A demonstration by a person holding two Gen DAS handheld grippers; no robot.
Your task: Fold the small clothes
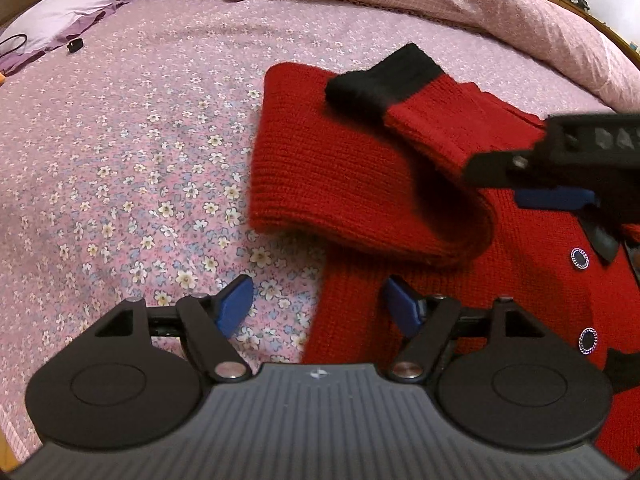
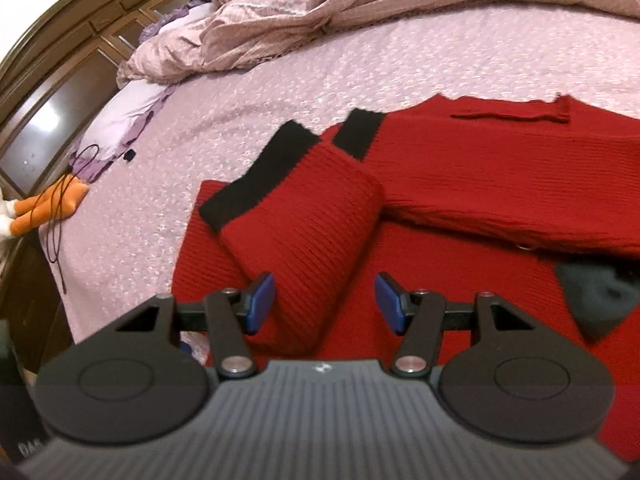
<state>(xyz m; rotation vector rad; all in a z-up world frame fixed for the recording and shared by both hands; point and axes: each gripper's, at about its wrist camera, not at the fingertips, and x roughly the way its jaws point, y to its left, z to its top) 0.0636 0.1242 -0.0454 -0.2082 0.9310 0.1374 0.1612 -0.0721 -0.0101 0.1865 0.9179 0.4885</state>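
On the bed: a red cardigan (image 1: 400, 184) lies flat on the floral sheet (image 1: 132, 152), a pink quilt (image 2: 360, 12) bunched behind it.
Sleeve: the black-cuffed sleeve (image 2: 304, 208) is held up off the body, angled across the front; a second cuffed sleeve (image 2: 480, 168) lies folded over beside it.
Right gripper (image 2: 325, 300): clamped on the raised sleeve; the knit fills the gap between its blue pads.
Left gripper (image 1: 318, 304): released, jaws spread wide over the cardigan's side edge, nothing between them.
Step, as I judge it: laying the sleeve across the front.
Doing it well: carry the cuff (image 1: 376, 76) fully inside the body outline, lower it flat, let go only once it rests; use the free left gripper to pin the edge so the knit does not drag.
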